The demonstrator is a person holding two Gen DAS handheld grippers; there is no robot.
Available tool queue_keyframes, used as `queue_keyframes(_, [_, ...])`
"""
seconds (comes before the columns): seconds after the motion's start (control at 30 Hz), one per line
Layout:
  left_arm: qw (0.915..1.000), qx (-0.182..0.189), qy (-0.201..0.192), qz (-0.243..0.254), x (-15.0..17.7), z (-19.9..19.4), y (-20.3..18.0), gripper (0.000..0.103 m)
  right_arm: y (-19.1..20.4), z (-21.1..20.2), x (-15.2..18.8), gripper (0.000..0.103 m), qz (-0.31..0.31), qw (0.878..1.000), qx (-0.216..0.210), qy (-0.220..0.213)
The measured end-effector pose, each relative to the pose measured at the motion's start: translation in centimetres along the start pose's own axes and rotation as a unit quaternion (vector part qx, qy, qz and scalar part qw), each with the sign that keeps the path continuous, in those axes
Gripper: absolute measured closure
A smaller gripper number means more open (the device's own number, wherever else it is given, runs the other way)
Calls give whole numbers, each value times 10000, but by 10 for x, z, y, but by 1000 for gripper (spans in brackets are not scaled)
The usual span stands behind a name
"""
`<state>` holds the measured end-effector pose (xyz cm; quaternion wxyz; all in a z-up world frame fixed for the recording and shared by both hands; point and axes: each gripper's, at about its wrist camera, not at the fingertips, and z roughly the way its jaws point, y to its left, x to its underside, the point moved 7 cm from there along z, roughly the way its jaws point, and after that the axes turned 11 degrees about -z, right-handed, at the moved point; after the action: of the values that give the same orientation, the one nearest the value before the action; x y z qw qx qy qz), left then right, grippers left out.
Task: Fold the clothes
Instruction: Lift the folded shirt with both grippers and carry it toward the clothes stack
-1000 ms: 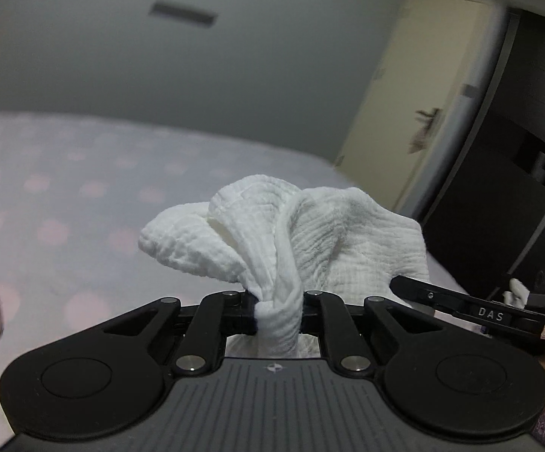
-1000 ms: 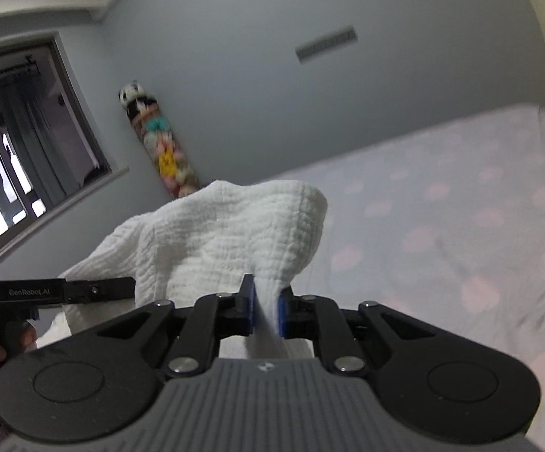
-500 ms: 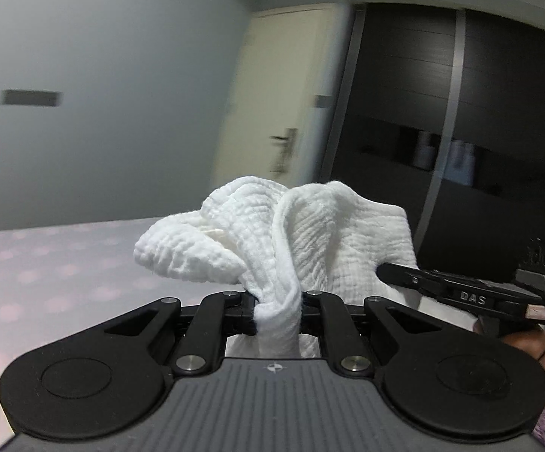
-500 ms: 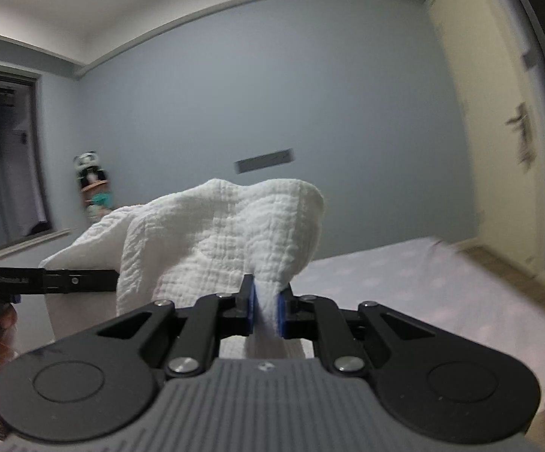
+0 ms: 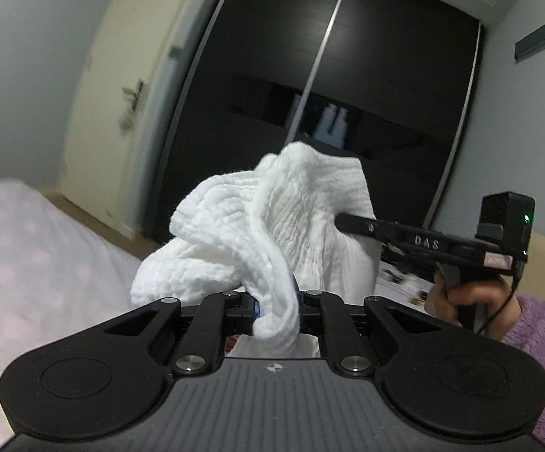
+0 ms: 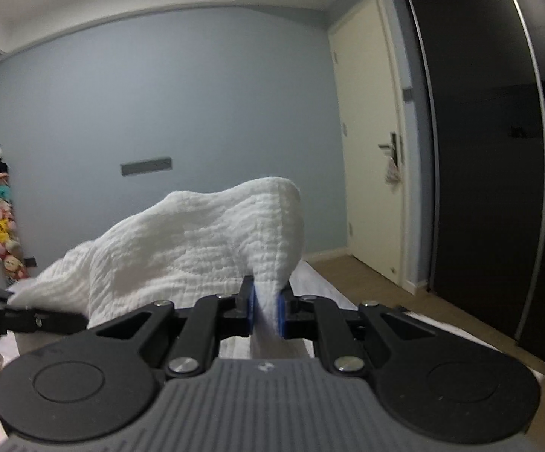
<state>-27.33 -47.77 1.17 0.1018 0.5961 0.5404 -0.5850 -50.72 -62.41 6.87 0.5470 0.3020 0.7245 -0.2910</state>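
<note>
1. Big dark sliding-door wardrobe (image 5: pixel 347 86) fills the back of the left wrist view, with a cream door (image 6: pixel 374 143) right beside it.
2. Bed with the pale pink spotted sheet (image 5: pixel 27 256) sits low on the left.
3. White crinkly muslin cloth (image 5: pixel 272 226) is up in the air, strung between both grippers, well off the bed.
4. Left black two-finger gripper (image 5: pixel 276 310) is clamped narrow on a bunched edge of the cloth.
5. Right black gripper with blue pads (image 6: pixel 264 309) pinches another edge, cloth squeezed between the pads.
6. Hand in a fuzzy purple sleeve (image 5: pixel 472 301) holds the right tool.
</note>
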Motion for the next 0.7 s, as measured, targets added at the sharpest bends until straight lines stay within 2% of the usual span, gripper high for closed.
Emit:
queue_keyframes(0.07, [9996, 58, 231, -138, 6, 37, 13, 94, -10, 4, 13, 89, -85, 9996, 54, 269])
queue_keyframes(0.13, [9985, -64, 514, -172, 25, 59, 28, 94, -20, 16, 29, 89, -129, 9983, 87, 563])
queue_keyframes(0.23, [9948, -365, 906, -284, 51, 92, 64, 94, -28, 56, 65, 89, 21, 9947, 70, 1029])
queue_keyframes(0.33, [9894, -690, 1213, -409, 63, 116, 96, 94, -33, 105, 102, 89, 88, 9894, 31, 1446])
queue_keyframes(0.43, [9821, -1100, 1443, -502, 59, 136, 139, 94, -43, 146, 129, 89, 265, 9855, -95, 1674])
queue_keyframes(0.5, [9790, -1232, 1530, -538, 54, 143, 156, 94, -47, 171, 144, 90, 359, 9828, -175, 1803])
queue_keyframes(0.7, [9688, -1579, 1803, -630, 50, 165, 192, 93, -36, 218, 157, 90, 103, 9780, -415, 2042])
